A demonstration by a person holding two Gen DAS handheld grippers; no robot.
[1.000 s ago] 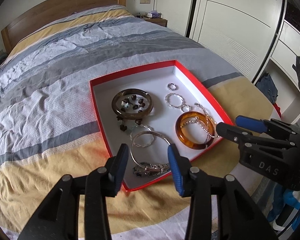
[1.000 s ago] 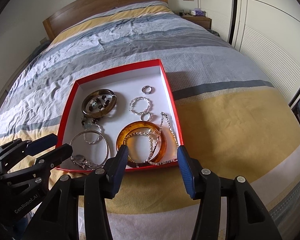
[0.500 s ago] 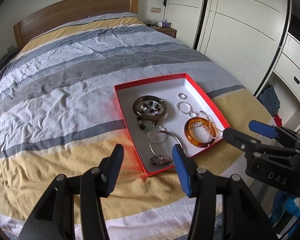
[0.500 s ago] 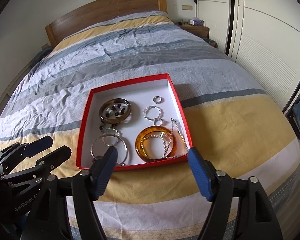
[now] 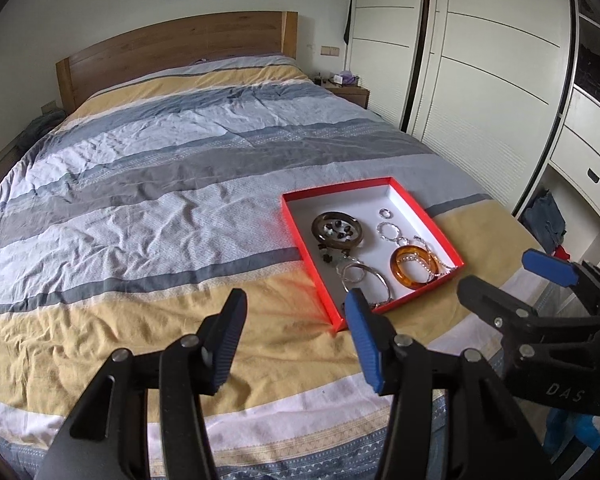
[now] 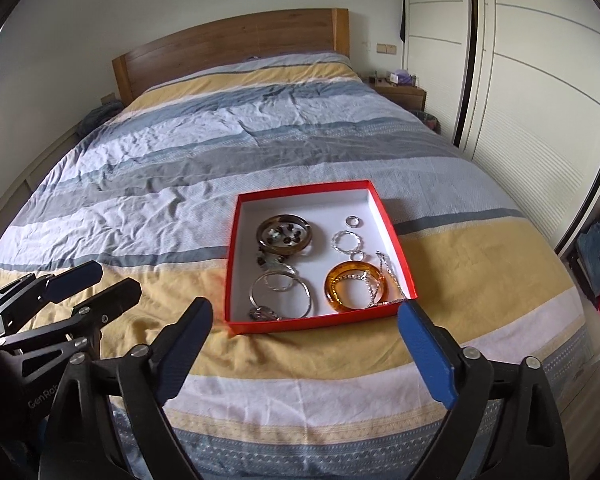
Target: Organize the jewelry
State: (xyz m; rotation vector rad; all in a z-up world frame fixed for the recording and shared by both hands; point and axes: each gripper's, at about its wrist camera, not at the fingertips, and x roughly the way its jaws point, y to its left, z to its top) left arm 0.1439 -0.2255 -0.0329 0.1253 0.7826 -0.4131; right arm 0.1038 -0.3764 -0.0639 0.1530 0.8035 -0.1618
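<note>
Both hand-held grippers, left (image 5: 294, 310) and right (image 6: 306, 326), are pulling back and up, jaws widening, holding nothing. Ahead, the red jewelry box (image 6: 392, 236) is sitting on the bed (image 6: 180, 184); tangled chains risk snagging together.

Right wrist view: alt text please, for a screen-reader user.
An open red tray of jewelry, including an amber bangle and silver hoops, sits on a striped bedspread. The empty right gripper stands wide open in front of it, the left gripper at lower left.
</note>
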